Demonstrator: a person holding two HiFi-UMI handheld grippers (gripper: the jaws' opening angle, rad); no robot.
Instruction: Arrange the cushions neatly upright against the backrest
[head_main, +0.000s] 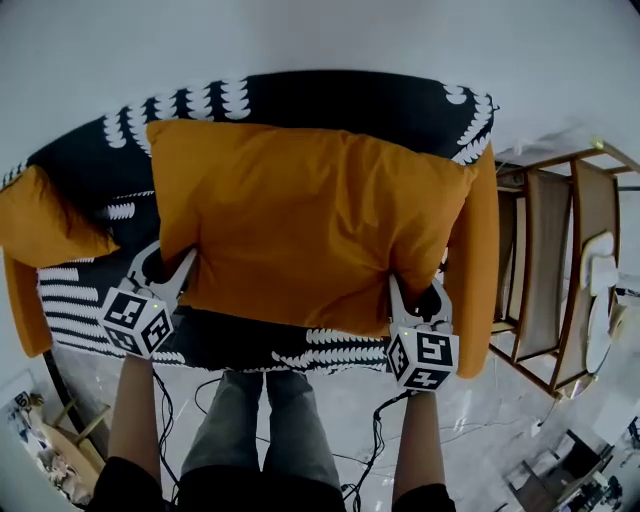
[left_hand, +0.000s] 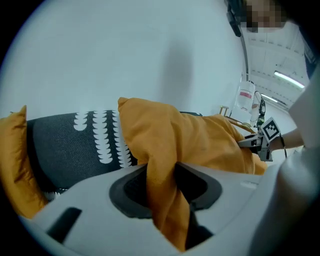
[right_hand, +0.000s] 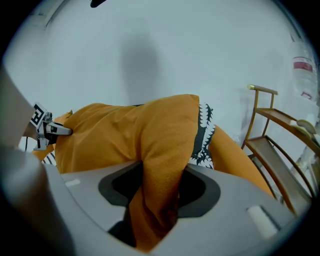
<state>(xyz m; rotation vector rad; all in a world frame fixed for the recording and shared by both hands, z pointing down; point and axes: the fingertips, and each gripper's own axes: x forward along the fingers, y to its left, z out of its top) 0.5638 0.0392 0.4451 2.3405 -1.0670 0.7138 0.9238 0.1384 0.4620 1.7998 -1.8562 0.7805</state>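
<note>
A large orange cushion (head_main: 310, 220) hangs over the seat of a black sofa with white scallop print (head_main: 330, 95), held up by its two lower corners. My left gripper (head_main: 165, 275) is shut on the lower left corner, and the fabric bunches between its jaws (left_hand: 162, 187). My right gripper (head_main: 415, 290) is shut on the lower right corner, with cloth pinched in its jaws (right_hand: 160, 187). A second orange cushion (head_main: 45, 225) leans at the sofa's left end. The large cushion hides most of the seat and backrest.
The sofa has orange side panels (head_main: 485, 270). A wooden slatted rack (head_main: 560, 270) stands just to its right. Cables trail over the pale floor by the person's legs (head_main: 265, 430). A white wall rises behind the sofa.
</note>
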